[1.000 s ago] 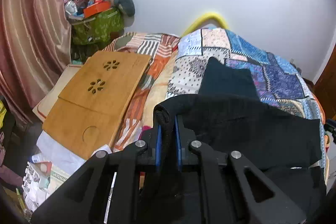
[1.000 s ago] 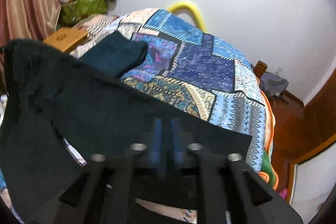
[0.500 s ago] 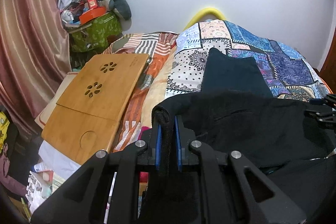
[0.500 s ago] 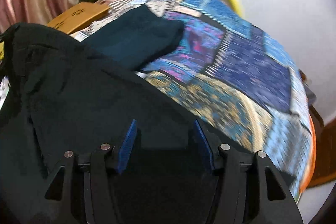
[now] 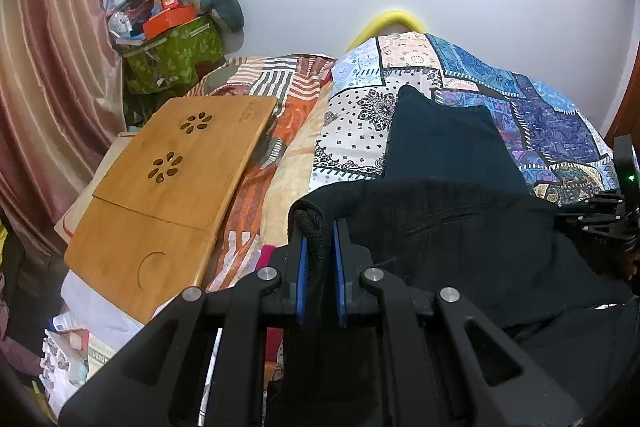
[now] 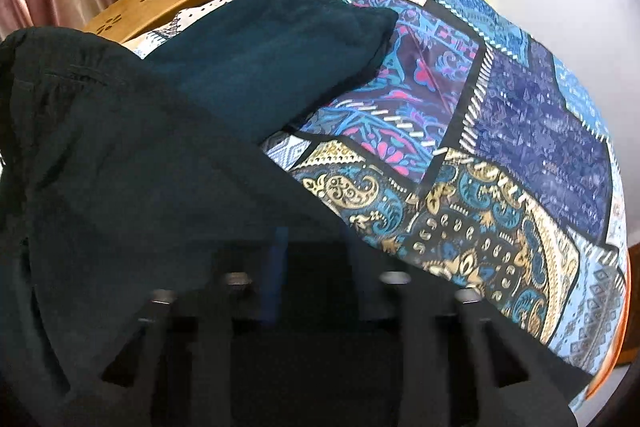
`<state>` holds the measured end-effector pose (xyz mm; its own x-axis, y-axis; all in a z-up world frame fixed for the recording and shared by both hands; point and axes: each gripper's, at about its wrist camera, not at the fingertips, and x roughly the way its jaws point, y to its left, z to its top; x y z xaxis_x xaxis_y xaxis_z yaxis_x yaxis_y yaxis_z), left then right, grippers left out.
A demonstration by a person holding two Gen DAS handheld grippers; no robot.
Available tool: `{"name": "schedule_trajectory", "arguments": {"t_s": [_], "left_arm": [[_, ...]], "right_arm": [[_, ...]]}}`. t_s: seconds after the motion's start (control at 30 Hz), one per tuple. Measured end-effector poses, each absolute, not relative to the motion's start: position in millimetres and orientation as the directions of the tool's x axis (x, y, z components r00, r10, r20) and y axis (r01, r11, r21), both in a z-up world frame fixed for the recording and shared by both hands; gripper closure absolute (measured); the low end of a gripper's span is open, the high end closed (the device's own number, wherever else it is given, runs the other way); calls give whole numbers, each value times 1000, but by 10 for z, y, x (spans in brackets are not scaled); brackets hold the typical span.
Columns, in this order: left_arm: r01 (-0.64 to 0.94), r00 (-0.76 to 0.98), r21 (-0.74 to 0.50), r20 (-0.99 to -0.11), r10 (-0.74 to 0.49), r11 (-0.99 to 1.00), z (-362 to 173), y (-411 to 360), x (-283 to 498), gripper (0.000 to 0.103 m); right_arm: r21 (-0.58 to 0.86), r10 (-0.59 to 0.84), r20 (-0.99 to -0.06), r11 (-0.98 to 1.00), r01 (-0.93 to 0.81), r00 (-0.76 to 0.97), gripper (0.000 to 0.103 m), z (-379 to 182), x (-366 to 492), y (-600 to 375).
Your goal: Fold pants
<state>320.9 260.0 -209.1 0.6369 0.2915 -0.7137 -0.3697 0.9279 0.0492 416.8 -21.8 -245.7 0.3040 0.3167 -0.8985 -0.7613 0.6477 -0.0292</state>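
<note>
change since earlier: right gripper (image 6: 316, 267), spread wide half a second ago, now shows its blue pads closer together and sits lower over the cloth; left gripper (image 5: 319, 267) keeps the same clamp.
left gripper: jaws nearly closed, pinching the rolled waistband edge of the black pants (image 5: 460, 235) between its blue pads.
right gripper: blurred; pads partly apart over black cloth, cannot tell whether anything is held.
black pants: draped from the left gripper across to the right one, over the patchwork quilt (image 6: 540, 131).
dark teal folded garment (image 5: 444, 143): ahead of both grippers, on the quilt.
bamboo lap desk (image 5: 176, 187): left of the left gripper.
</note>
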Motion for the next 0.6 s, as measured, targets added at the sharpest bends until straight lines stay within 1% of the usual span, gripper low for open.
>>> {"name": "schedule_trajectory", "arguments": {"t_s": [0.03, 0.17, 0.3, 0.37, 0.6], "left_arm": [[-369, 637, 53, -712, 294, 928, -2091, 2591, 3212, 92], [-369, 641, 53, -708, 295, 928, -2102, 2567, 3216, 92], [-370, 642, 41, -711, 288, 928, -2073, 2576, 3192, 92], [-371, 643, 37, -711, 285, 928, -2034, 2577, 3169, 92], [-366, 665, 1, -700, 262, 931, -1813, 2530, 2958, 92]], "right_arm": [[-27, 316, -899, 654, -756, 304, 95, -2456, 4162, -218], [-62, 311, -885, 659, -750, 347, 98, -2423, 4038, -189], [-28, 346, -861, 700, -714, 373, 99, -2300, 4045, -301], [-21, 361, -848, 710, -704, 388, 99, -2170, 4015, -355], [-66, 365, -815, 714, -697, 451, 99, -1705, 3707, -558]]}}
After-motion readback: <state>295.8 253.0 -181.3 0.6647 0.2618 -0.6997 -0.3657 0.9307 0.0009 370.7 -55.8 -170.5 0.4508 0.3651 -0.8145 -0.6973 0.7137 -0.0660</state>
